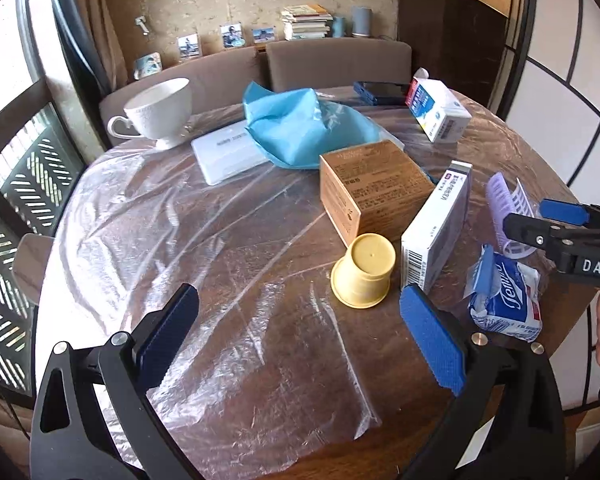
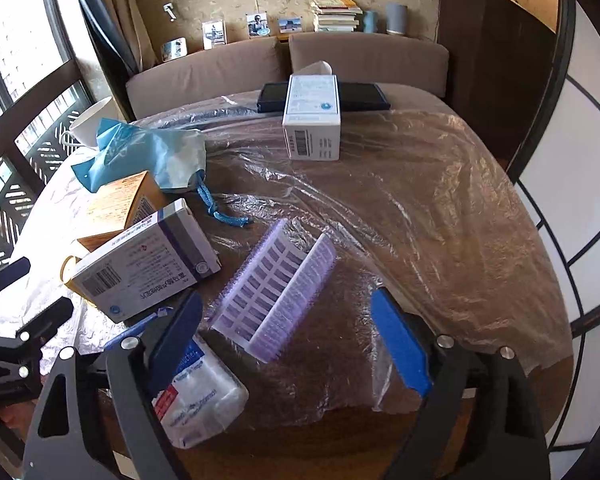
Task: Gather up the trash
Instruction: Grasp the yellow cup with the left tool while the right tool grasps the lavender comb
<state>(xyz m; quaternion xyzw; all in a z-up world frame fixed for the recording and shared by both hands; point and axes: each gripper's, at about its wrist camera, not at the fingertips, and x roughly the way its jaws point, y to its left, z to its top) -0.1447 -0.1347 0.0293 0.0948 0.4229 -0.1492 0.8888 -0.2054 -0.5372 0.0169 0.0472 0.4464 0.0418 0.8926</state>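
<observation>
Nearest to our open right gripper (image 2: 300, 344) lies the tissue pack (image 2: 198, 396), at the table's (image 2: 480, 208) near edge, under its left finger (long axis pointing away). Our left gripper (image 1: 300, 340), also open and empty, is farther, behind the yellow cup (image 1: 364, 276).

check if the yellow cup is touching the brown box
Touching: in the left wrist view, the upside-down yellow cup leans its base against the brown box's lower front corner, with no gap visible.
</observation>
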